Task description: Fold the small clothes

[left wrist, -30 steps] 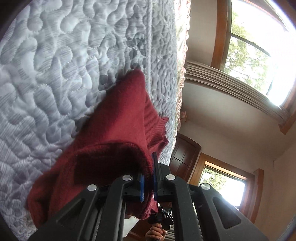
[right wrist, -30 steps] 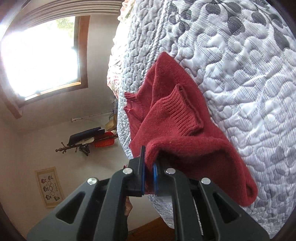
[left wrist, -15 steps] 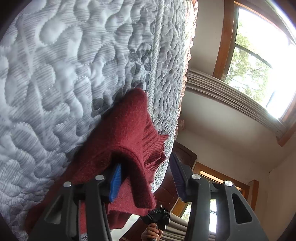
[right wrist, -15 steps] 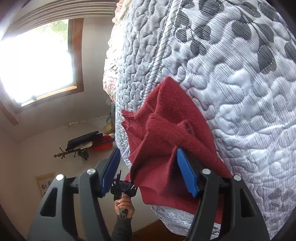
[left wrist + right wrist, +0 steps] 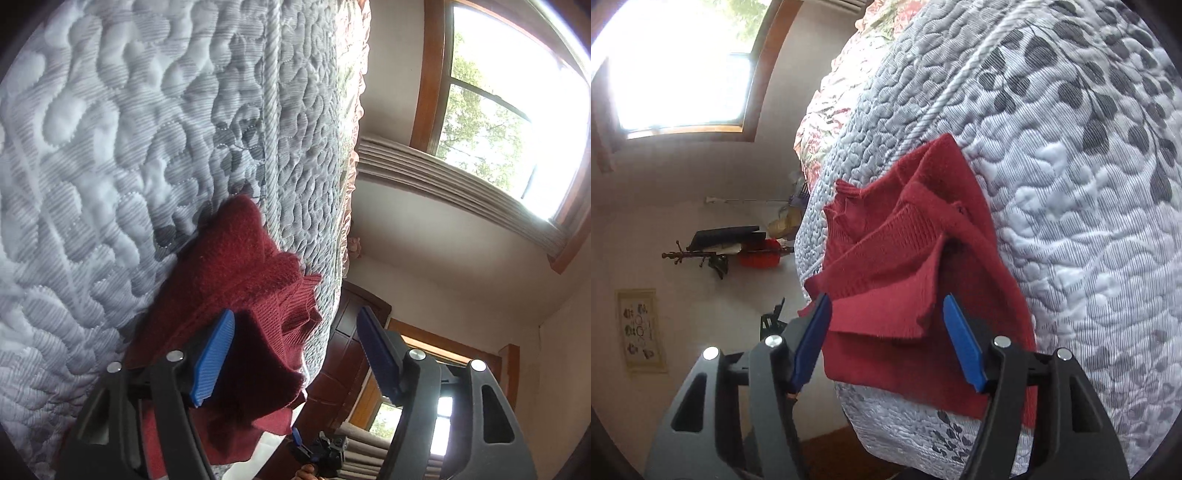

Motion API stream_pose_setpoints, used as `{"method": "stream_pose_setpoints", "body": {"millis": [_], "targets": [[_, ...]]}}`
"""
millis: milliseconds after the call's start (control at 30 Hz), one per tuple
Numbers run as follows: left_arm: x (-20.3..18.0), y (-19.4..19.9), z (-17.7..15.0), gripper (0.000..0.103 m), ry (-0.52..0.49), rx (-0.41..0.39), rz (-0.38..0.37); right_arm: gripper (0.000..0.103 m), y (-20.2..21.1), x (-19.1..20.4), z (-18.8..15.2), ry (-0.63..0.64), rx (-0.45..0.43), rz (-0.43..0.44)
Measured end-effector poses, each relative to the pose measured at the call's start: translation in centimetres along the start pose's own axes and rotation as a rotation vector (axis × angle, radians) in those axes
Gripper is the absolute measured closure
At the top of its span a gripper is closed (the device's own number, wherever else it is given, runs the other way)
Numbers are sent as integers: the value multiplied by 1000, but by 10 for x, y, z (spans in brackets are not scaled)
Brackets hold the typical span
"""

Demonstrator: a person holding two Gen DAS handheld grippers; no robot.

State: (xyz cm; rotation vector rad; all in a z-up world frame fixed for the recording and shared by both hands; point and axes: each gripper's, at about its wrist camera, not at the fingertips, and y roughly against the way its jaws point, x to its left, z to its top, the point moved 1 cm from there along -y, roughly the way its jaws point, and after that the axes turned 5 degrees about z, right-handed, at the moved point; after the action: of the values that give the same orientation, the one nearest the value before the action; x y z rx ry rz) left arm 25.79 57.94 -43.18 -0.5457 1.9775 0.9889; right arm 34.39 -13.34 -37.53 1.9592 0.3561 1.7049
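Nearest in the right wrist view, the right gripper [image 5: 886, 339] has its blue fingers [image 5: 962, 347] spread apart, holding nothing, with the near edge of the red knitted garment [image 5: 908, 266] lying between and just beyond them. The garment sits bunched in loose, overlapping folds at the edge of the quilted mattress [image 5: 1089, 192], its long axis running away from the fingers toward the corded seam. In the left wrist view, the left gripper [image 5: 295, 354] is likewise open and empty; its left finger [image 5: 212, 362] lies against the cloth, though whether it actually touches is hard to tell. Both grippers stand about equally close, one on each side. Beyond the mattress lies a floral bedcover [image 5: 831, 110], then the windows.
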Motion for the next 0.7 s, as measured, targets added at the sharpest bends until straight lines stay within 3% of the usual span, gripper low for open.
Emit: {"method": "stream_pose_setpoints", "body": {"millis": [100, 233, 333, 467, 600, 700], "targets": [[2, 11, -3, 30, -20, 3, -9, 40, -22, -11, -23, -58, 81, 48], [10, 10, 0, 30, 8, 4, -11, 40, -78, -10, -22, -21, 171, -7], [3, 3, 2, 30, 8, 2, -35, 41, -101, 15, 10, 40, 124, 18], [-27, 1, 0, 29, -59, 0, -88, 40, -87, 50, 50, 80, -3, 60], [-54, 10, -11, 26, -163, 3, -69, 38, -69, 59, 40, 164, -5, -38], [-63, 9, -26, 26, -290, 23, 79, 39, -58, 52, 19, 275, 15, -199]]}}
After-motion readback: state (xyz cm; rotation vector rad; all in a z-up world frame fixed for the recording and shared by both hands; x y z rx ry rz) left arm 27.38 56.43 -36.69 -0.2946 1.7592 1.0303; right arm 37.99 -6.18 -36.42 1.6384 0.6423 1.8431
